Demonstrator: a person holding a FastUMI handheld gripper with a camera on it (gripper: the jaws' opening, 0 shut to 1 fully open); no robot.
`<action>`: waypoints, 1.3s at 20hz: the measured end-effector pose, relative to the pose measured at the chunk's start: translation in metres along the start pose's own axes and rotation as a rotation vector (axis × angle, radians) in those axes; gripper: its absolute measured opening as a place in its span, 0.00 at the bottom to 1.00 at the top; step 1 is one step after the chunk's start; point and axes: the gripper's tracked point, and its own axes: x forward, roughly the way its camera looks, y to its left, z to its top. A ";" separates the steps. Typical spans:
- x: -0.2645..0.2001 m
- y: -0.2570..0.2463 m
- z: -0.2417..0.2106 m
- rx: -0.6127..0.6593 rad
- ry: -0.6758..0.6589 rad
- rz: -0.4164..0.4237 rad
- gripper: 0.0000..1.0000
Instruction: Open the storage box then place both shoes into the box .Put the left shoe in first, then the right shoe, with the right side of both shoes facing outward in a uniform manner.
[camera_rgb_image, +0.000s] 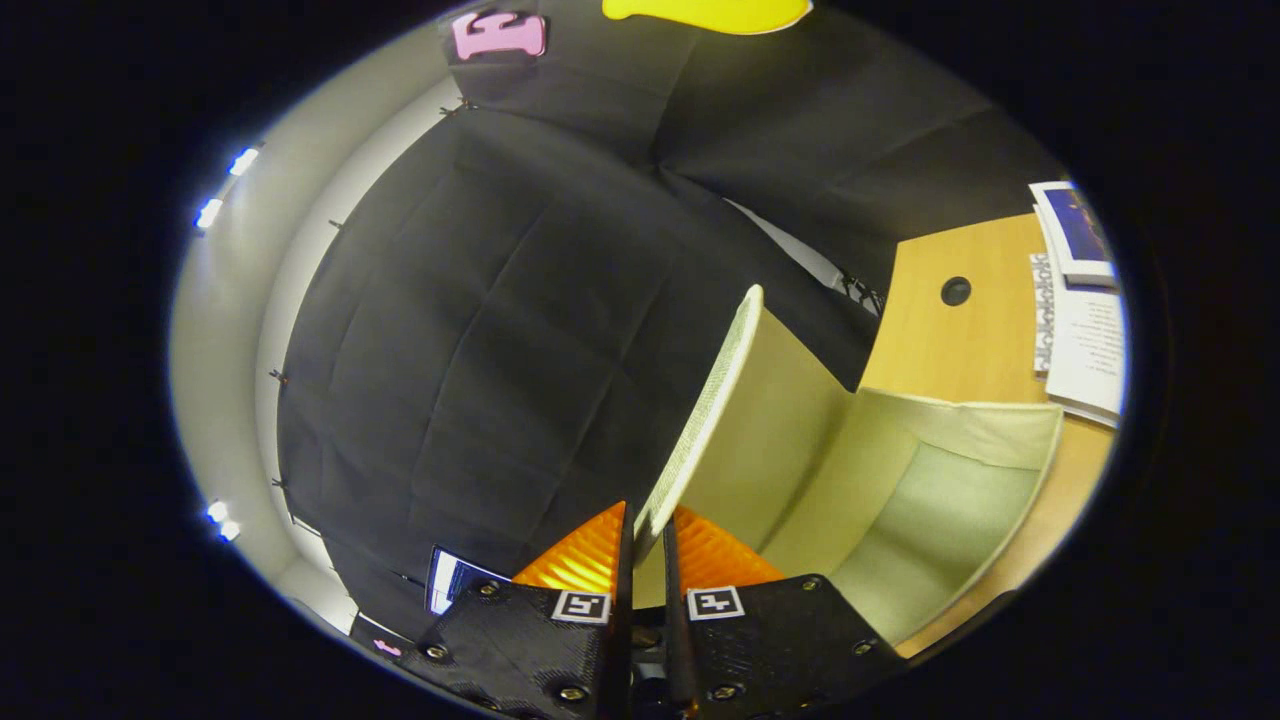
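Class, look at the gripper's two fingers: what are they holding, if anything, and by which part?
The gripper is shut on the storage box's lid, pinching it at its free edge, one finger on each face, with the lid raised.

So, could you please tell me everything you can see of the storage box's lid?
The lid is a pale cream flap with a finely woven, mesh-like texture along its edge, looking like stiff fabric-covered board. It is raised, tilted up from the open storage box, whose cream interior holds nothing. Its near edge sits between the fingers of the claw, which are closed tight on it. The box rests on a wooden table against the black cloth wall.
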 end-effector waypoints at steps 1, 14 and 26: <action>0.013 0.006 0.002 -0.005 0.009 -0.005 0.13; 0.009 0.015 0.028 -0.230 -0.030 -0.167 0.95; -0.178 -0.005 0.026 -0.293 -0.333 -0.459 0.96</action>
